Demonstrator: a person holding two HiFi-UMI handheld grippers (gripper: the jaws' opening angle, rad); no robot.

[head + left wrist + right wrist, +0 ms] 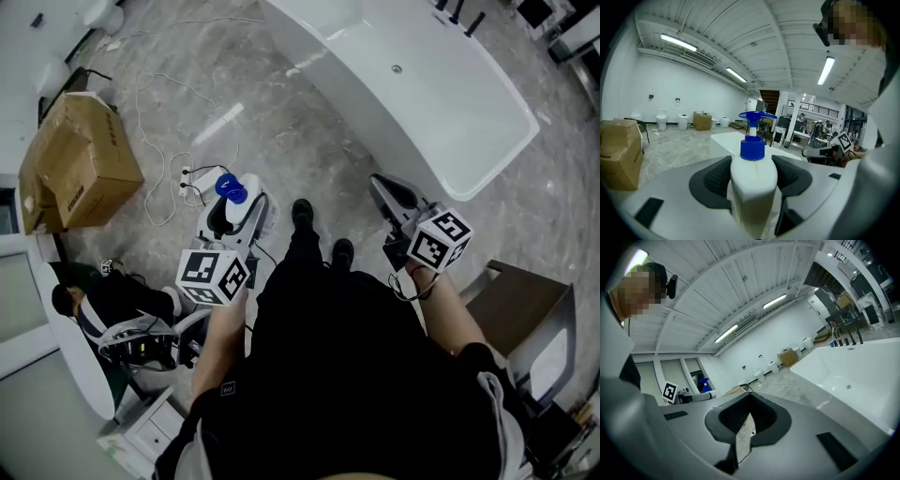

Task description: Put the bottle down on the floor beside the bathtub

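- Bottle (753,180): white plastic body with a blue collar and a blue pump head. It is clamped between the pads of the left gripper (234,214), one pad on each side of the body. The pump end points forward, past the jaw tips. It is off the floor (281,141).
- Bathtub (487,141): white, freestanding, with a long oval basin and a drain in its bottom. It stands on the grey marbled floor, well apart from the bottle.

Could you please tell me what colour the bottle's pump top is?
Blue pump top, clearest in the left gripper view.
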